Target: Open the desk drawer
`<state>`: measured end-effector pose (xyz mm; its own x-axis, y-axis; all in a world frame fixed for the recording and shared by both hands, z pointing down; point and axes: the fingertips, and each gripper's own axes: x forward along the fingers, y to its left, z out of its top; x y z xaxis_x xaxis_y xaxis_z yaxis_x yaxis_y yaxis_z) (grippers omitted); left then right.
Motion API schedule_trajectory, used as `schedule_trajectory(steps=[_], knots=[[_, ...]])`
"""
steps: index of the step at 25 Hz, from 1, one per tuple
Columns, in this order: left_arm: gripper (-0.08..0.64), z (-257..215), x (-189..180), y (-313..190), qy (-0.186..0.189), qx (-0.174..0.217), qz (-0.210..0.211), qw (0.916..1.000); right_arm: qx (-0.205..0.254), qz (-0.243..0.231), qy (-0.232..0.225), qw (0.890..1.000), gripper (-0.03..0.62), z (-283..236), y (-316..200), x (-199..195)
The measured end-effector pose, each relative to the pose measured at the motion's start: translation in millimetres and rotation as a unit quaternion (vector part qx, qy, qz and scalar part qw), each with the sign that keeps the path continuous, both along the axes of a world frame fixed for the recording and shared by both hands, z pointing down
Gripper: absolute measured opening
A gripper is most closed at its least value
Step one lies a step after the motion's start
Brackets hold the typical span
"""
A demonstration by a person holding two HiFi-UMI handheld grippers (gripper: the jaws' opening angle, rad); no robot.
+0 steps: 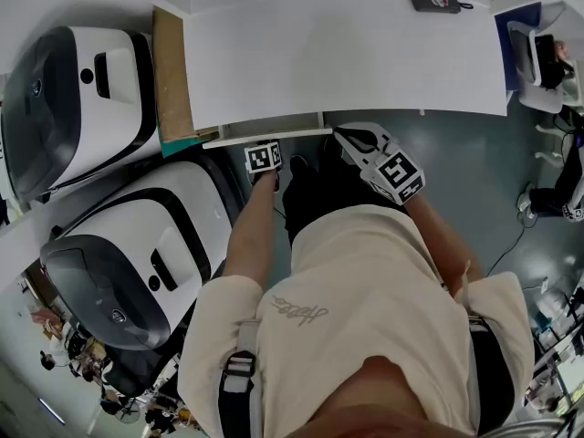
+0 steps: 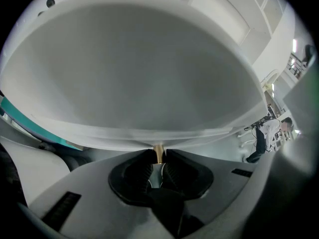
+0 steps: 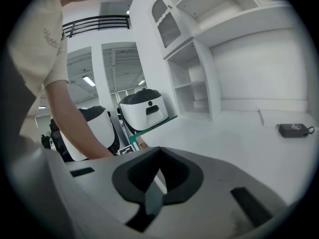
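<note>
White desk (image 1: 347, 53) fills the top of the head view, w/ two big white machines (image 1: 82, 99) to its left. The drawer (image 1: 270, 136) sits under the desk's front edge at the left end, its front standing a little proud of that edge. Your L gripper (image 2: 158, 157) points steeply down at the drawer front, jaws clamped on the small brass knob (image 2: 159, 151). Your R gripper (image 3: 159, 152) is just beside it at the desk edge, jaws together w/ nothing between. Small black device (image 1: 434, 1) lies at the desk's far side.
</note>
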<state>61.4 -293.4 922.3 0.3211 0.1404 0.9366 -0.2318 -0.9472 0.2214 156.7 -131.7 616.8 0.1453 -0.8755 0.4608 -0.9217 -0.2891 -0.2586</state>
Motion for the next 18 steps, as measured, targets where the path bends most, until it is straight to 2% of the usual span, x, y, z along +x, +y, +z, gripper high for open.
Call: schedule_trajectory(steps=[10,18], knots=[[0.079,-2.6,-23.9,7.2,0.001,-0.011,0.031,0.9994,-0.015,0.005,-0.002,1.0,-0.002,1.3,-16.4,-32.7],[0.075,-6.8,-35.8,9.2,0.007,-0.031,0.039,0.9988,-0.031,0.019,0.0,0.999,-0.002,-6.1,-21.9,-56.5]])
